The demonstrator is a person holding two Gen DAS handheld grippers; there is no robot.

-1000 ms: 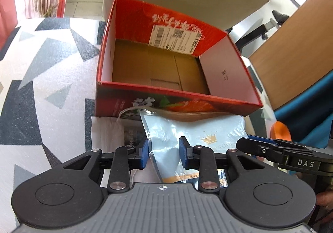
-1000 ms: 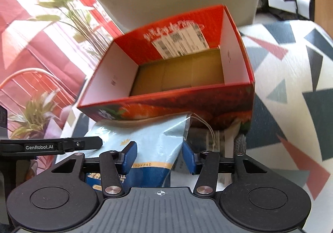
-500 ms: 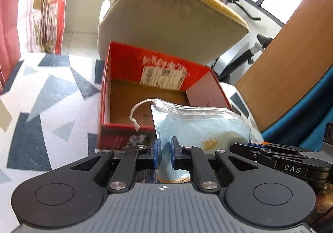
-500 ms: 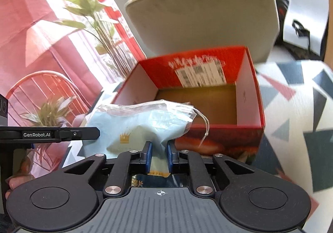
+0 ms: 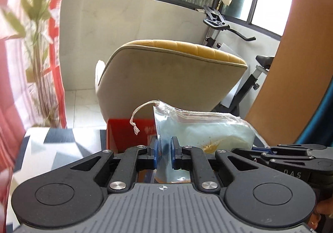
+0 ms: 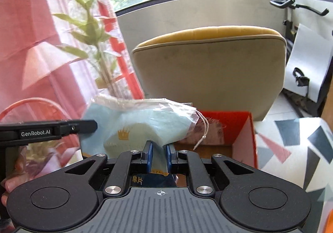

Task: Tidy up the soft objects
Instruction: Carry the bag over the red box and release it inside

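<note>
Carrying step, by the look of it: both tongs clamped on one drawstring pouch of cotton pads (image 5: 210,133), lifted clear of the patterned tabletop (image 6: 308,145). Nearest, left gripper (image 5: 164,152) pinched on the pouch's left edge, blue pads pressed into the plastic; right gripper (image 6: 158,155) likewise squeezed on the pouch's lower edge, so the soft bag sags between the two holds. Just past the grips, pouch mouth gathered, white drawstring (image 5: 137,117) dangling loose to the left of the pouch and hanging in front of the red cardboard box (image 6: 243,139). Behind and below the pouch, that box open-topped, its brown floor partly visible and seemingly bare. Beyond the box, a tan-and-yellow chair back (image 5: 172,74); farther still, an exercise bike (image 5: 235,31) and windows. Next move, judged from this: both hands forward together until the pouch hangs over the box opening, then down inside, then both tongs let go at once. Worth watching: the loose string catching on the box wall.
</note>
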